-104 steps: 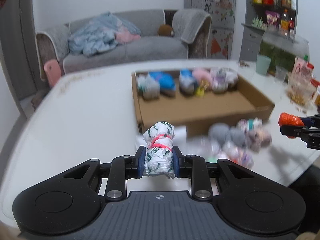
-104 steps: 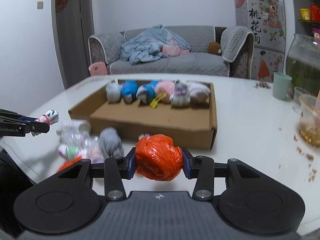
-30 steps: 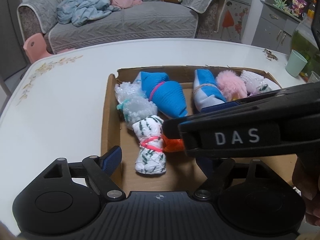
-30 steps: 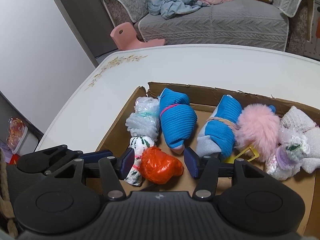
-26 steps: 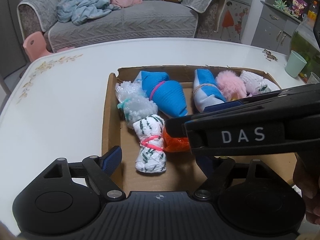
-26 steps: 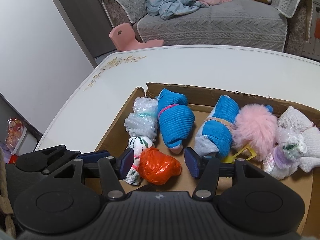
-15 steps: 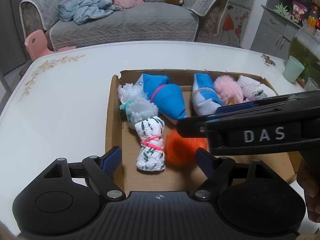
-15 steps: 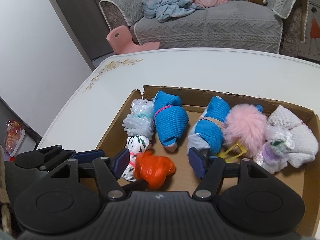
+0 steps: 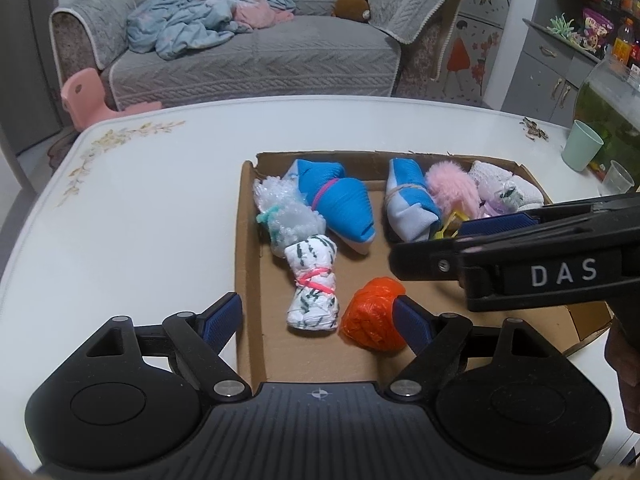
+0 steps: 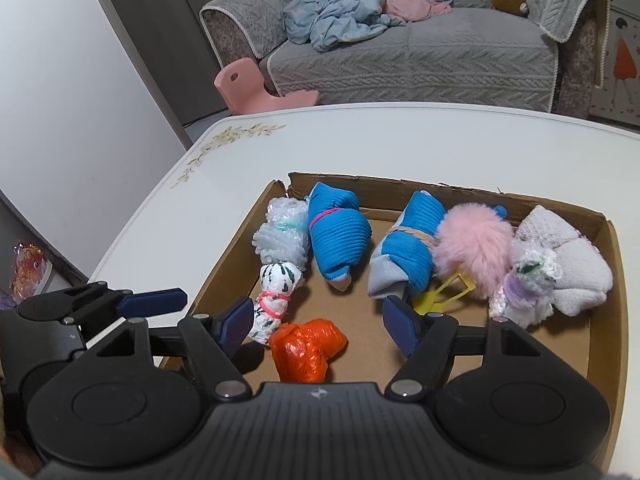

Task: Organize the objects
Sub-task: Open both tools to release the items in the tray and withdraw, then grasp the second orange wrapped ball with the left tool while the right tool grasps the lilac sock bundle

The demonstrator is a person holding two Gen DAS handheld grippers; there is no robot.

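Now both tools gape wide, holding nothing: left tool, right tool. Orange bundle lies loose in cardboard box, near edge hidden behind right tool body.

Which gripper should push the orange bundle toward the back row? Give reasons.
Probably right: the orange bundle lies between the right gripper's open fingers; the left gripper is centred on the white-green bundle.

Both wrist cameras looked down from close above the near edge of the cardboard box on the worktop, facing the sofa; both views shared the box's contents.
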